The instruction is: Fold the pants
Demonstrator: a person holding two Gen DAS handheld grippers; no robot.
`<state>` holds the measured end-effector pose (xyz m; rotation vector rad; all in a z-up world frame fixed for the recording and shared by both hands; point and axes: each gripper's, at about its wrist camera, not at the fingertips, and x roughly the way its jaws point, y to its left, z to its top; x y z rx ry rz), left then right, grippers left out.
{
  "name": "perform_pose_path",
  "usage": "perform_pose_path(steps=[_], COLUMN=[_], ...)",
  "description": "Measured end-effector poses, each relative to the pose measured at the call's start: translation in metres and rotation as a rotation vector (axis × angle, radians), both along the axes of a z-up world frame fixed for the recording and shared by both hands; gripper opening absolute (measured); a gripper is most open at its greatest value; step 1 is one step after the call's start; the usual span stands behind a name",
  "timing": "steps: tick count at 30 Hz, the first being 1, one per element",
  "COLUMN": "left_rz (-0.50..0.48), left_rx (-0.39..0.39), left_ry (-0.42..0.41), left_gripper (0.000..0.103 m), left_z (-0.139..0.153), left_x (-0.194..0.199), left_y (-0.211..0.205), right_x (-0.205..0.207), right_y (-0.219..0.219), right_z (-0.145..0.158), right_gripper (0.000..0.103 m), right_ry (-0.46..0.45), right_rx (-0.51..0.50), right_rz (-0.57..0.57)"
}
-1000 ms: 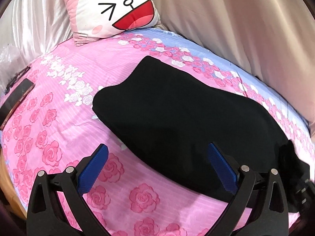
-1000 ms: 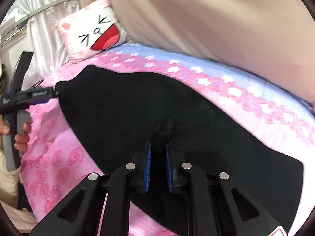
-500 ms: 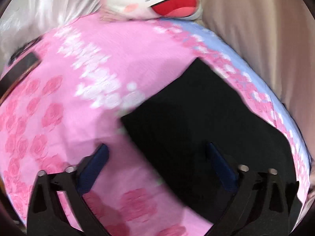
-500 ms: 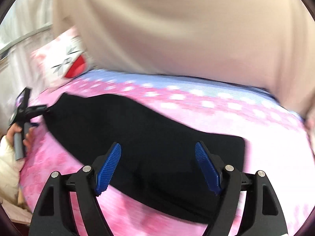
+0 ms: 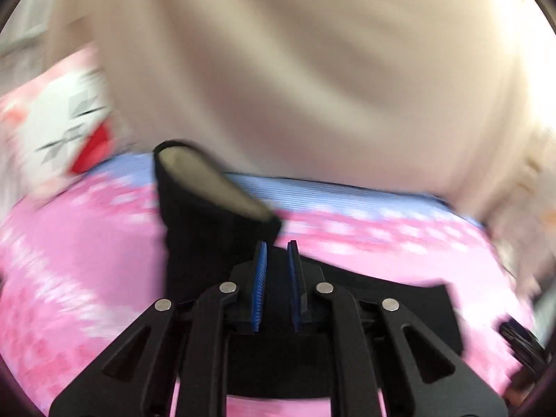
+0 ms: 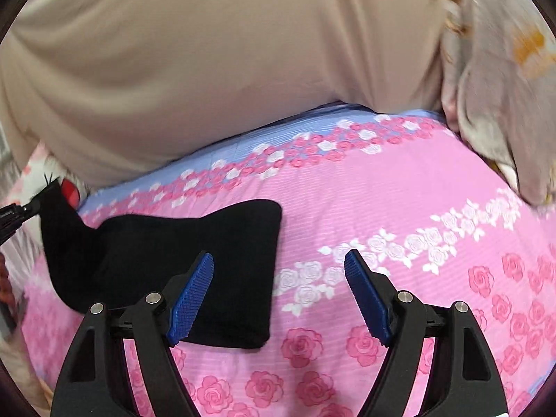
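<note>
1. the black pants (image 6: 194,271) lie on the pink rose bedsheet (image 6: 399,208), a folded slab with one end lifted off it toward the cartoon pillow (image 5: 66,125).
2. the left gripper (image 5: 276,253) has just been closing and is now pinched on that raised edge of the pants (image 5: 208,229); the cloth stands up from the sheet with its pale lining showing.
3. the right gripper (image 6: 279,295) hangs released over the sheet, its left pad above the pants' near edge, nothing between the pads.
4. handling call: soft, light, floppy cloth that sags wherever it isn't held. it looks thick enough when doubled to keep a crease, and it should slide easily on the sheet.
5. best hold, i'd say, is a hem or corner edge, pinching all layers together, with the free end pinned or lifted by the other claw.
6. against a second ago: the pants were then spread long across the sheet, the right claw clamped on them and the left wide open; now those roles are swapped and the garment reads shorter.
</note>
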<state>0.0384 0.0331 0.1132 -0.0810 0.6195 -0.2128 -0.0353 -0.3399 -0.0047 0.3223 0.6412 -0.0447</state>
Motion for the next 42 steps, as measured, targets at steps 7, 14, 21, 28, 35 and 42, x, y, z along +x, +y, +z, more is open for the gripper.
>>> perform_pose_path(steps=[7,14,21,28,35,42], left_rz=[-0.190,0.101,0.371,0.415,0.435,0.420], left_rx=[0.138,0.109,0.073,0.091,0.131,0.078], left_ry=[0.067,0.066,0.110,0.132,0.121,0.139], left_gripper=[0.087,0.096,0.097,0.097,0.098,0.097], left_z=[-0.049,-0.044,-0.054,-0.069,-0.083,-0.079], left_x=[-0.026,-0.027,-0.032,-0.039,-0.035,-0.026], left_y=[-0.102,-0.009,0.109,0.154,0.173,0.177], right_x=[-0.008,0.018,0.121,0.224,0.222,0.197], right_y=[-0.015,0.018,0.140,0.261,0.308,0.313], right_z=[-0.004,0.006,0.000,-0.028,-0.037,0.009], right_gripper=[0.076,0.077,0.079,0.080,0.047,0.005], right_ry=[0.011,0.008,0.129,0.311,0.291,0.177], right_rx=[-0.001,0.102,0.278,0.078,0.044,0.121], right_rz=[-0.041,0.162,0.545,0.637,0.697,0.756])
